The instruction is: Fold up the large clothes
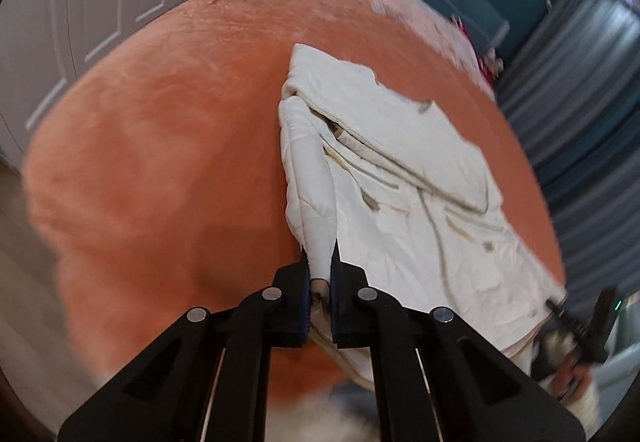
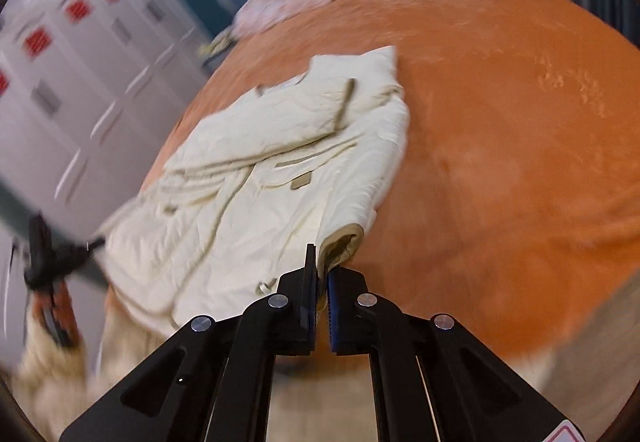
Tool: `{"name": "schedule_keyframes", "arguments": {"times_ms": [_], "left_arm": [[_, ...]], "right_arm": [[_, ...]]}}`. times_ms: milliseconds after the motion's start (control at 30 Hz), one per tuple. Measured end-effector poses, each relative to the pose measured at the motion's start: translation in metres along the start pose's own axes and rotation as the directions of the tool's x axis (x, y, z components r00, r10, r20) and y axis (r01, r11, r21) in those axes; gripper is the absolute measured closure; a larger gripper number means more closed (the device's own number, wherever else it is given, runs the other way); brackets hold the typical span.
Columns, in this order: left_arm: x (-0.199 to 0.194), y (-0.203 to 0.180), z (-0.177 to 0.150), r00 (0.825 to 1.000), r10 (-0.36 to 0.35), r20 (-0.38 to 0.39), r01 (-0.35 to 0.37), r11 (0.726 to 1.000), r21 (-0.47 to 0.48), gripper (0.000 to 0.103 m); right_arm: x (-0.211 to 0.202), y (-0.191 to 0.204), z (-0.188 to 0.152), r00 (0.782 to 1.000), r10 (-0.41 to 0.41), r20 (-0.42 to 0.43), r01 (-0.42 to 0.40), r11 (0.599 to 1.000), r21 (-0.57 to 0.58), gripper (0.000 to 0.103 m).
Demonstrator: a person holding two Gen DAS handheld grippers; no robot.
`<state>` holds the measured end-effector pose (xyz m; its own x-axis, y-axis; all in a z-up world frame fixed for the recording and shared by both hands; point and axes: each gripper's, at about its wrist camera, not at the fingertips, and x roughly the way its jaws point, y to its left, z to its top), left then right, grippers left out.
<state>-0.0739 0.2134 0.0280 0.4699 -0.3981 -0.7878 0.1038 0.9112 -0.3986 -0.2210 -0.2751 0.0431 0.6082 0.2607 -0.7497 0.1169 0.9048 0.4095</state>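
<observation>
Left gripper [image 1: 320, 270] and right gripper [image 2: 322, 274] each pinch a cuff of the white coat [image 1: 400, 170], which lies on the orange bed [image 1: 160, 122]. Next, I think, fold both sleeves across its front

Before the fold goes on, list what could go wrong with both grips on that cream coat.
1. The left tongs pinch only a narrow edge of the cream padded coat; it may slip out.
2. The right tongs clamp just a beige cuff, so the sleeve may drag crooked across the orange plush blanket.
</observation>
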Motion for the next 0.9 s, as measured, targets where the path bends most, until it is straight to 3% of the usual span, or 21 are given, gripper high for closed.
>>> {"name": "schedule_keyframes", "arguments": {"times_ms": [100,167,300,400,467,567,700,800,900], "left_arm": [[-0.042,-0.001,-0.032,0.997,0.031,-0.076,-0.028,0.999,0.041,0.097],[-0.062,-0.006,-0.039,0.996,0.036,-0.082,-0.032,0.998,0.051,0.097],[-0.074,-0.032,-0.012,1.0,-0.029,-0.005,0.029,0.995,0.092,0.097],[-0.077,-0.045,0.021,0.991,-0.038,0.132,0.024,0.994,0.104,0.097],[-0.066,-0.045,0.048,0.979,-0.02,0.202,0.003,0.996,0.085,0.097],[-0.041,-0.04,0.079,0.968,0.012,0.249,-0.022,0.999,0.036,0.097],[-0.001,-0.044,0.11,0.953,0.097,0.288,-0.104,0.995,0.011,0.097],[0.034,-0.046,0.136,0.945,0.156,0.286,-0.16,0.987,-0.012,0.096],[0.075,-0.04,0.153,0.95,0.197,0.241,-0.193,0.98,-0.044,0.095]], "right_arm": [[-0.044,0.012,-0.037,0.996,0.018,-0.087,-0.018,1.0,-0.002,0.099],[-0.061,0.019,-0.047,0.995,0.025,-0.094,-0.024,1.0,0.004,0.099],[-0.085,0.034,-0.023,0.999,0.029,0.042,-0.029,0.999,-0.019,0.099],[-0.08,0.029,0.015,0.981,0.022,0.191,-0.027,0.999,0.02,0.099],[-0.07,0.022,0.04,0.963,0.012,0.269,-0.029,0.998,0.06,0.099],[-0.039,0.013,0.086,0.937,0.004,0.349,-0.042,0.994,0.103,0.099],[-0.004,0.027,0.128,0.916,-0.05,0.397,0.027,0.998,0.064,0.099],[0.028,0.024,0.151,0.911,-0.087,0.402,0.052,0.994,0.099,0.098],[0.057,0.013,0.164,0.913,-0.116,0.391,0.064,0.988,0.142,0.098]]}}
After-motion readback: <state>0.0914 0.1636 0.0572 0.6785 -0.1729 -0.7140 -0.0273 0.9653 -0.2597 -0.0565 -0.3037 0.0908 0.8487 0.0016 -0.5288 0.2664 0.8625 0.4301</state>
